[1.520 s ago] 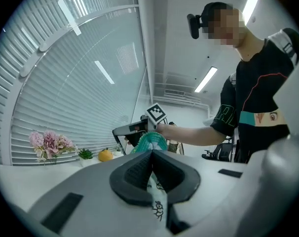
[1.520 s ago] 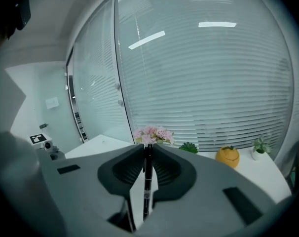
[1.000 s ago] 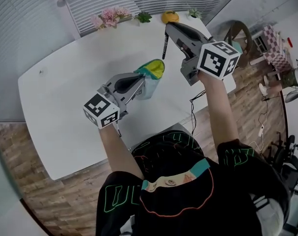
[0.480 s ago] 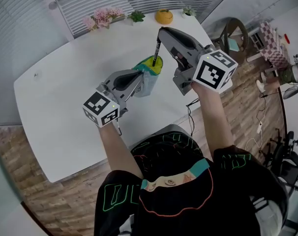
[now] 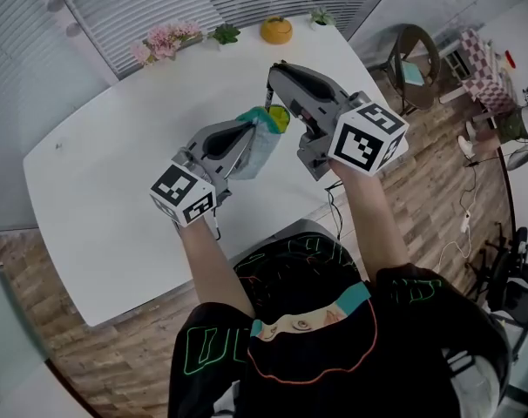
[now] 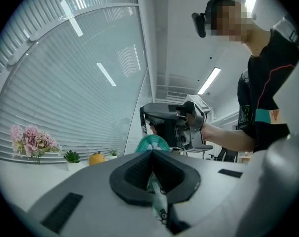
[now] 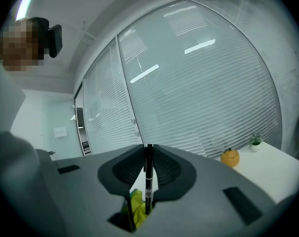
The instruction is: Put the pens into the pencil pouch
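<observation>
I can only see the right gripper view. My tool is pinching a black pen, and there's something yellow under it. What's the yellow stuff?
Observer: That's the yellow lining of the pencil pouch. In the head view, its open mouth sits right beside the pen in your right tool.
Operator: Is the pouch lying flat, or is something holding it?
Observer: The left tool is holding it. It's shut on the pouch's cloth side and keeps the mouth facing up.
</observation>
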Available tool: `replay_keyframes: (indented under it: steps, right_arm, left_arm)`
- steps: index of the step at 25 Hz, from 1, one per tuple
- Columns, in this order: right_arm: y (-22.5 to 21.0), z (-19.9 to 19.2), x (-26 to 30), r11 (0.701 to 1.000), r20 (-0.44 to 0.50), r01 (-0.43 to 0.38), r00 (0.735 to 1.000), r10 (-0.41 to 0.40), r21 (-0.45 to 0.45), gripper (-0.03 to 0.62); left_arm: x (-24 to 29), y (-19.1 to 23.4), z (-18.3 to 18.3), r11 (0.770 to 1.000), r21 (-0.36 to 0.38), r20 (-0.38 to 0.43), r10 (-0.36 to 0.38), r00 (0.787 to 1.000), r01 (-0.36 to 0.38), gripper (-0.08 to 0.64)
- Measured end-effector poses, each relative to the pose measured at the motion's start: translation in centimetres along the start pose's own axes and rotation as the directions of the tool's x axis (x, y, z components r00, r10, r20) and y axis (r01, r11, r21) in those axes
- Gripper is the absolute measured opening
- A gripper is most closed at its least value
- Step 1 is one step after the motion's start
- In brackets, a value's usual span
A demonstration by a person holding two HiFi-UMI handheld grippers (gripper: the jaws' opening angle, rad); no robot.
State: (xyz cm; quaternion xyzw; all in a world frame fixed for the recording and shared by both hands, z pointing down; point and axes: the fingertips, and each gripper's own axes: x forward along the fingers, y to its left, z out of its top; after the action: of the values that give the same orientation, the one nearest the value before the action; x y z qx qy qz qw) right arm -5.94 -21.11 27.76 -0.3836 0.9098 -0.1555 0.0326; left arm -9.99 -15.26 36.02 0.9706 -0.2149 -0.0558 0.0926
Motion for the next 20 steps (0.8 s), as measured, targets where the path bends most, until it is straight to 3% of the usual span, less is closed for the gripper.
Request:
replay_keyframes:
  steps: [11,20]
  right_arm:
    - [-5.6,1.7,-5.3,0.987,-0.025,-0.013,1.000,0.017,0.159,0.058]
    - [-10.5,2.9,-8.1,0.971,-0.063,-0.047,0.996,0.063,0.234,0.046]
  left_arm:
    - [5.8,0.2,-0.4,0.994,-0.019,0.005,0.108,0.994,-0.108,-0.002]
    - [10.5,0.0,-0.1,0.988,-0.015,0.015,0.153,0.988,-0.152,-0.002]
